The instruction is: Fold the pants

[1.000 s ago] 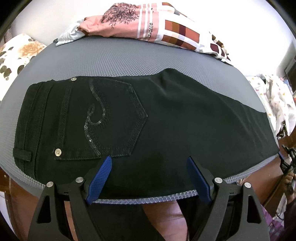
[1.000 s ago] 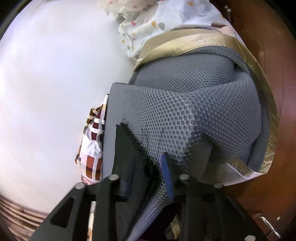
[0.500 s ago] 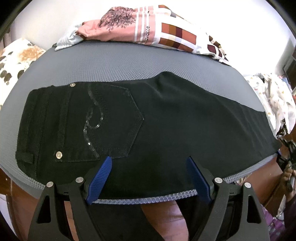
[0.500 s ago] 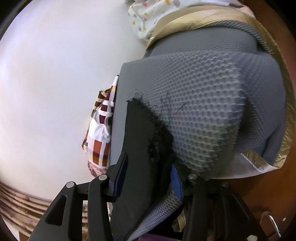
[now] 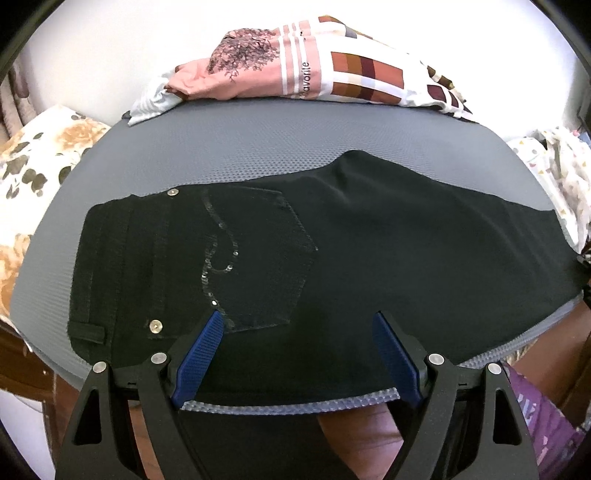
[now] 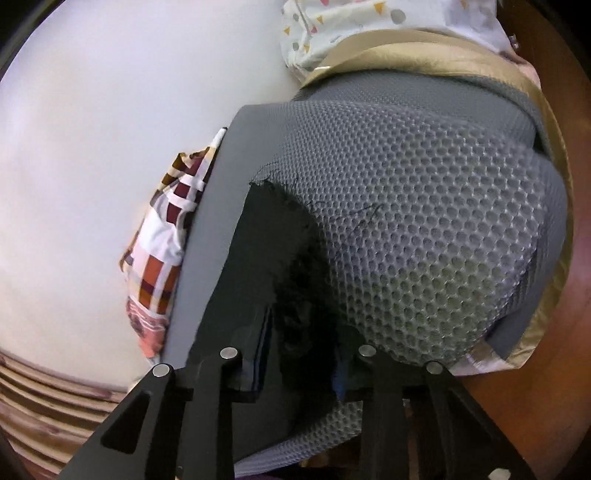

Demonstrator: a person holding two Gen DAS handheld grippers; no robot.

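Black pants [image 5: 369,236] lie flat across a grey mesh mat [image 5: 258,140], waistband at the left, back pocket with sequins facing up, legs running right. My left gripper [image 5: 295,332] is open and empty, hovering above the pants' near edge. In the right wrist view the frayed leg hem [image 6: 273,236] lies at the mat's right end. My right gripper [image 6: 303,350] has its jaws close together around the hem and the mat's edge; the fabric hides the pads.
A folded pink and checked garment [image 5: 314,70] lies at the mat's far edge. A floral cushion [image 5: 33,173] is at the left. Patterned white cloth [image 6: 369,29] lies beyond the mat's right end, on a brown wooden surface [image 6: 569,332].
The left view has shifted slightly over the pants, jaws still open. The right gripper has pushed further onto the leg hem, which now fills the space between its fingers.
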